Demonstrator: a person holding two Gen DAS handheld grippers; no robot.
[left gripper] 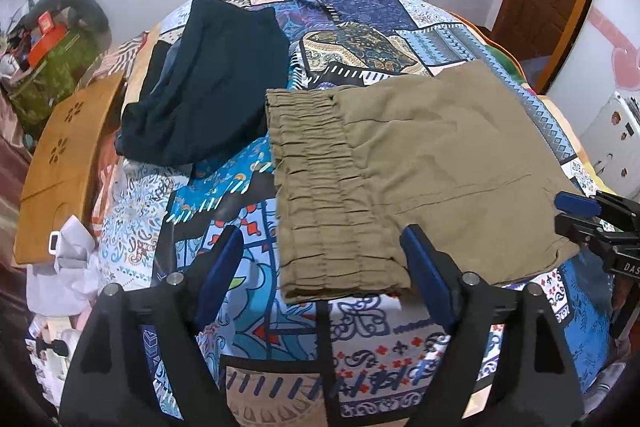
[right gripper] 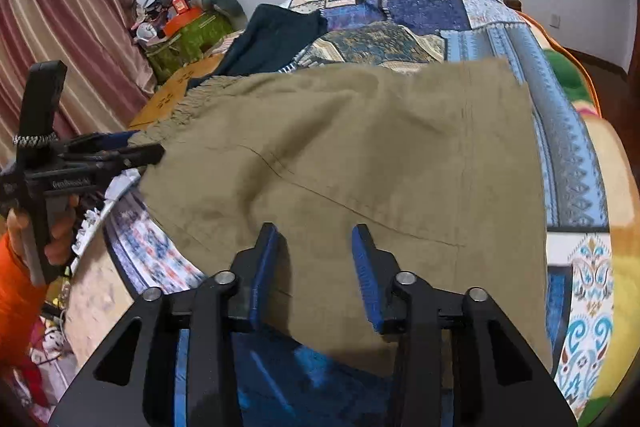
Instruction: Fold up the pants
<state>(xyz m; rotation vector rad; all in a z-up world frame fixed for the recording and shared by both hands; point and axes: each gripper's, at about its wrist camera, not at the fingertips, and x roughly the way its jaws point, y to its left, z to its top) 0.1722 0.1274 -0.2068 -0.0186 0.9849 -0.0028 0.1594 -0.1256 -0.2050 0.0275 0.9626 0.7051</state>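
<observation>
Olive-tan pants [left gripper: 420,167] lie folded flat on the patterned bedspread [left gripper: 280,327], elastic waistband [left gripper: 320,195] to the left. They also fill the right wrist view [right gripper: 360,155]. My left gripper [left gripper: 322,247] is open, its jaws wide apart over the waistband's near corner, holding nothing. My right gripper [right gripper: 316,239] is open, its blue pads above the near edge of the pants, holding nothing. It also shows at the right edge of the left wrist view [left gripper: 576,211]. The left gripper shows at the left of the right wrist view [right gripper: 148,151].
A dark navy garment [left gripper: 212,83] lies on the bed behind the pants, to the left. A wooden lap table [left gripper: 64,163] leans at the bed's left side. White cloth [left gripper: 68,267] and clutter lie by it. A curtain [right gripper: 60,47] hangs at the left.
</observation>
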